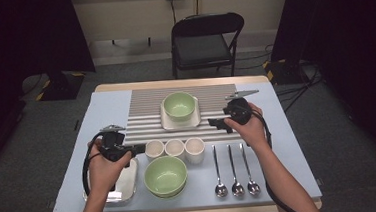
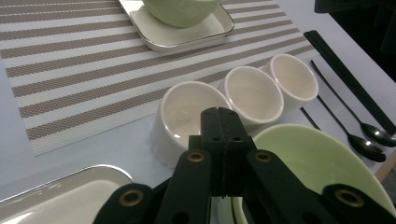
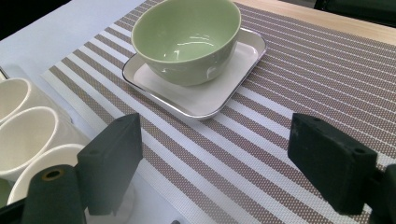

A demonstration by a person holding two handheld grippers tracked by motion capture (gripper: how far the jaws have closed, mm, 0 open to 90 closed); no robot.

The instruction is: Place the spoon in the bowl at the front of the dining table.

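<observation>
Across the light-blue table, the left hand-held gripper, clamped empty, is aimed at the nearest white ceramic cup, likely for pickup; the right hand-held gripper is held wide open.

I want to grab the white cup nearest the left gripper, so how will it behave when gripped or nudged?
The cup looks glazed and glossy, so it is probably slippery and breakable. It has no handle, and its stiff rim likely won't give. It sits close to the next cup, so a sideways push may knock them together.
</observation>
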